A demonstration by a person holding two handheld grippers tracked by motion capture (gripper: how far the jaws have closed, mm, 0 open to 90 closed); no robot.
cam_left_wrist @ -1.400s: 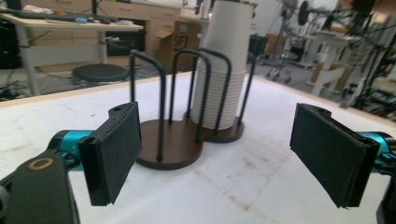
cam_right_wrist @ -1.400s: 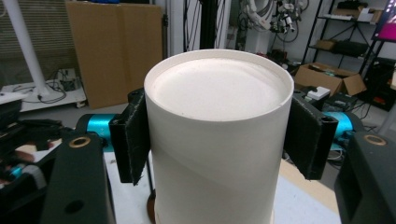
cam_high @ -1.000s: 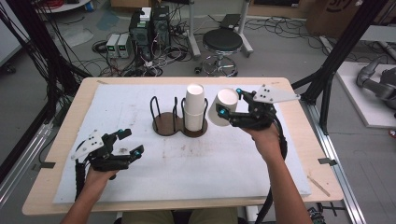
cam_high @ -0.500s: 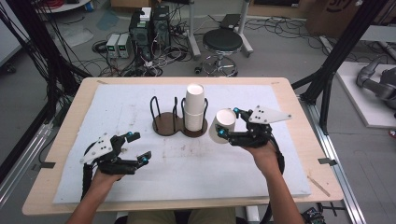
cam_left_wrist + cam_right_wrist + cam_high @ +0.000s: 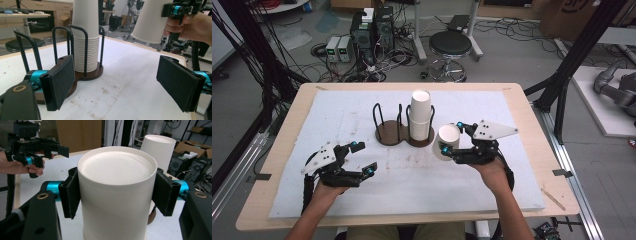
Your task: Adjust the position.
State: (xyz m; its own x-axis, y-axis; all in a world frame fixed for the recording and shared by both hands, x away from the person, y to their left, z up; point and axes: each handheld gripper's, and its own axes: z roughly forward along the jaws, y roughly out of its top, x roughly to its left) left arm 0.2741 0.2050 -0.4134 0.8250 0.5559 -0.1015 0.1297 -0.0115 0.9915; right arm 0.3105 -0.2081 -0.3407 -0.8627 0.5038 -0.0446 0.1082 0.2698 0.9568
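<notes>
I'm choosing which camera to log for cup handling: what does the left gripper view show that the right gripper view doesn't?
Left gripper view alone: the left tool's own pads standing wide apart with nothing between them, the ribbed rims at the foot of the cup stack, and the black wire posts and brown base of the cup holder.

Right gripper view alone: the right tool's pads pressed on both sides of the upside-down white cup, and its flat recessed base facing the camera.

Both: that held cup, the stack, the white mat and the other hand's tool.
</notes>
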